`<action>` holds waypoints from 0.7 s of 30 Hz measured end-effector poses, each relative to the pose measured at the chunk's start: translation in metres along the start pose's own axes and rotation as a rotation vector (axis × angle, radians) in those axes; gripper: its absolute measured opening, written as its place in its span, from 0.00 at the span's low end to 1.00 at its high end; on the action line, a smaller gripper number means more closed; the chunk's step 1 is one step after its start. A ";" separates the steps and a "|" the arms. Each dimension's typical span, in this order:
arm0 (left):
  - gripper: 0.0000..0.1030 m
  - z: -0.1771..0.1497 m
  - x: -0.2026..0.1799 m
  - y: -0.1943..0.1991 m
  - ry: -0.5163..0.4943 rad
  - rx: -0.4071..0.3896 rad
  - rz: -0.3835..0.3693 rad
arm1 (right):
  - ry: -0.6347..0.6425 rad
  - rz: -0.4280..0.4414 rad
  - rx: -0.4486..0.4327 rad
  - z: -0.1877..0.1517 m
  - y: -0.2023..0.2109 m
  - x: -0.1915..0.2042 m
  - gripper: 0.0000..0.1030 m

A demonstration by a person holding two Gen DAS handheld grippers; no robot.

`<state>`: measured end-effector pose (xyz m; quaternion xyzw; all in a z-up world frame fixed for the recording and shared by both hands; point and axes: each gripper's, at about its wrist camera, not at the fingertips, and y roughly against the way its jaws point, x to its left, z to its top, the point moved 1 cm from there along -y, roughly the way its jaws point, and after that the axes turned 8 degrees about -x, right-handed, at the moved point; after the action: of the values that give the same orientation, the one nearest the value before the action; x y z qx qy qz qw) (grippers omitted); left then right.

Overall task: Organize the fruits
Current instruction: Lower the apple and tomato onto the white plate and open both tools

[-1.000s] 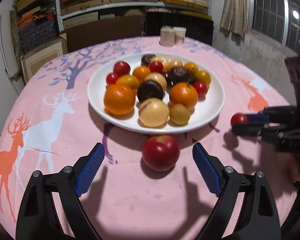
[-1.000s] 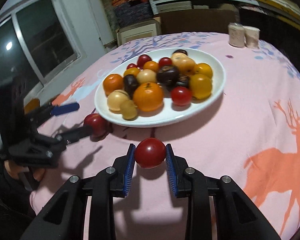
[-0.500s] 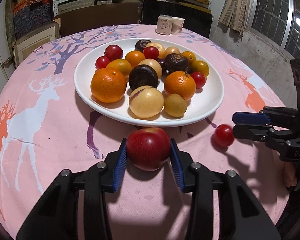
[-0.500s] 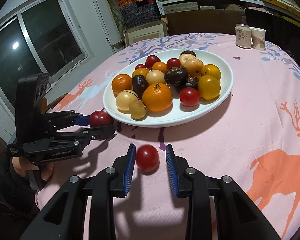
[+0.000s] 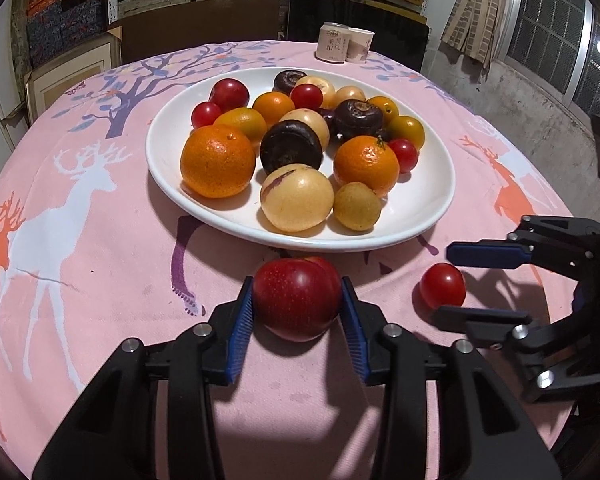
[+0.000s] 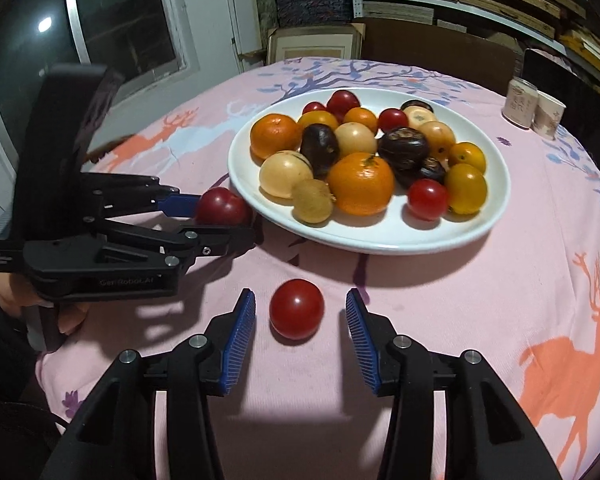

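Since half a second ago the right gripper has spread wide, leaving the red tomato loose on the cloth between its fingers. Only its view shows the person's hand. Left gripper clamps the red apple; beyond its fingertips sits the white plate of fruit, then two cups.

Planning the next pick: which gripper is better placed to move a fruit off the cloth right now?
Left. The left gripper already has its jaws shut on the red apple; the right gripper is open around the cherry tomato, not touching it.
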<state>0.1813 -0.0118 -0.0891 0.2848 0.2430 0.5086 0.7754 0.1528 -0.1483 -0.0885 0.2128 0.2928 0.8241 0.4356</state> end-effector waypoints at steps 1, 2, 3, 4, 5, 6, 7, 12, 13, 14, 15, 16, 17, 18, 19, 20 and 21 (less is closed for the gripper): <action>0.39 0.000 0.000 0.001 0.002 -0.006 0.004 | 0.002 0.005 0.018 0.001 -0.005 0.002 0.27; 0.39 0.000 0.001 0.002 0.005 -0.012 0.002 | 0.003 0.002 0.034 0.001 -0.010 0.002 0.27; 0.39 0.000 0.001 0.003 0.006 -0.016 -0.004 | -0.002 0.003 0.034 0.002 -0.010 0.002 0.27; 0.39 0.000 0.001 0.004 0.007 -0.018 -0.011 | -0.009 0.006 0.025 0.002 -0.008 0.001 0.27; 0.38 0.001 0.001 0.006 0.006 -0.022 -0.015 | -0.024 0.009 0.009 0.002 -0.004 -0.002 0.27; 0.38 0.001 0.001 0.007 0.007 -0.025 -0.019 | -0.040 0.014 0.000 0.001 -0.002 -0.004 0.27; 0.38 0.001 0.001 0.009 0.008 -0.031 -0.028 | -0.056 0.023 -0.007 -0.001 0.001 -0.006 0.27; 0.39 0.003 -0.001 0.035 0.027 -0.126 -0.097 | -0.112 0.057 -0.076 -0.009 0.027 -0.021 0.27; 0.39 0.004 -0.001 0.040 0.028 -0.147 -0.097 | -0.121 0.055 -0.092 -0.009 0.032 -0.025 0.27; 0.39 0.007 -0.002 0.044 0.029 -0.163 -0.096 | -0.127 0.045 -0.113 -0.008 0.038 -0.031 0.27; 0.39 0.011 -0.001 0.047 0.038 -0.180 -0.096 | -0.131 0.036 -0.134 -0.006 0.042 -0.036 0.27; 0.39 0.017 0.000 0.050 0.051 -0.196 -0.096 | -0.133 0.015 -0.162 -0.001 0.046 -0.043 0.27; 0.39 0.026 0.002 0.051 0.063 -0.208 -0.094 | -0.140 -0.007 -0.179 0.003 0.048 -0.049 0.27; 0.39 0.034 0.003 0.050 0.072 -0.209 -0.097 | -0.150 -0.026 -0.199 0.010 0.049 -0.054 0.27; 0.39 0.046 0.004 0.046 0.078 -0.201 -0.098 | -0.155 -0.038 -0.222 0.018 0.050 -0.059 0.27; 0.39 0.054 0.004 0.043 0.076 -0.199 -0.094 | -0.152 -0.057 -0.255 0.029 0.052 -0.062 0.27; 0.39 0.067 0.003 0.037 0.064 -0.201 -0.082 | -0.141 -0.071 -0.284 0.042 0.051 -0.064 0.27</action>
<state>0.2031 -0.0097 -0.0157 0.1791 0.2269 0.5072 0.8119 0.1817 -0.2130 -0.0299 0.1961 0.1494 0.8243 0.5096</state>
